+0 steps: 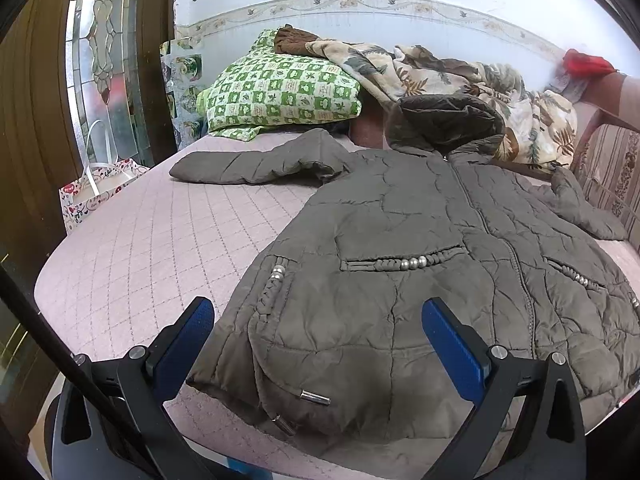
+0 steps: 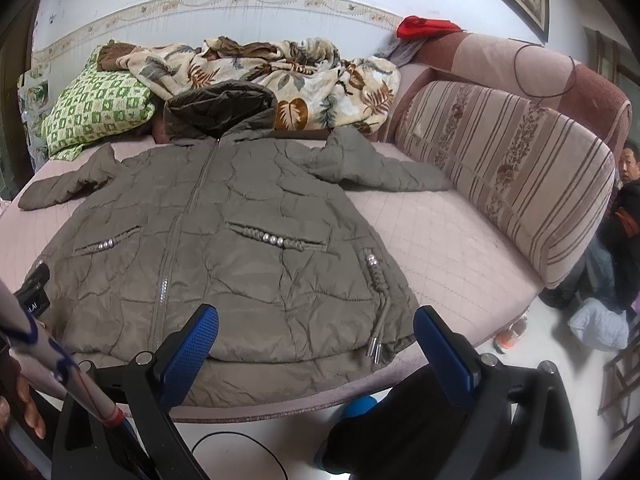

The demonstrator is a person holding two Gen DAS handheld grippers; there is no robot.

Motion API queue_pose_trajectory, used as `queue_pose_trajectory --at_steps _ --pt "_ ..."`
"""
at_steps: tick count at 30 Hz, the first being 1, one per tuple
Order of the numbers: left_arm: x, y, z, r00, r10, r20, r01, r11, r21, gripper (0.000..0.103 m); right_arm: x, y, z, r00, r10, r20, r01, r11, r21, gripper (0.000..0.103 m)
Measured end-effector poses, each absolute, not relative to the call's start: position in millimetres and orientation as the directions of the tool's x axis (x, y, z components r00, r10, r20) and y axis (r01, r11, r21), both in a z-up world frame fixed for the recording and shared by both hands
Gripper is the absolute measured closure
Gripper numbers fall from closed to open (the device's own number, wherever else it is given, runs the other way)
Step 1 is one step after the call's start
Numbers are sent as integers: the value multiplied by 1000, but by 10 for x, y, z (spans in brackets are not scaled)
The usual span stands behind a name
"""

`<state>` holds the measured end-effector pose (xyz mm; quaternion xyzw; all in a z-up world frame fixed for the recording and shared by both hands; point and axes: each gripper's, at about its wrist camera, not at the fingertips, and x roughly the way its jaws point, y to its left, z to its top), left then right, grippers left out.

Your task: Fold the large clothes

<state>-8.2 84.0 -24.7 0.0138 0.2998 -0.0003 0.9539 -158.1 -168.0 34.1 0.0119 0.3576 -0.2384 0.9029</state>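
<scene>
So we've got the jacket [image 1: 420, 240] laid out flat, front side up and zipped, on the pink quilted bed [image 1: 140, 248], with its hem right at the near edge. Both sleeves are spread out to the sides and the hood [image 2: 220, 108] is bunched up toward the far end, next to the green checked pillow [image 1: 276, 92] and a leafy blanket [image 2: 312, 76]. Our left gripper [image 1: 318, 340] hovers over the hem corner with jaws wide, nothing in them. Our right gripper [image 2: 316, 344] is also wide and empty above the other hem corner. A striped cushion [image 2: 508, 168] leans at the right.
</scene>
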Motion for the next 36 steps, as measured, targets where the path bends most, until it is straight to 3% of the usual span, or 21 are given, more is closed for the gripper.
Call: queue_pose_trajectory --at_steps 16,26,36 --pt "-71 878 -301 813 32 -581 -5 999 48 0 -1534 -1929 0 581 -392 -713 469 878 -101 3" --pt "143 1261 71 819 125 -559 -79 991 106 0 -1397 -2402 -228 604 -344 -719 483 875 -14 4" --pt "920 2004 -322 640 62 -766 -154 987 -49 0 -1265 -3445 -340 556 -330 -763 609 787 103 4"
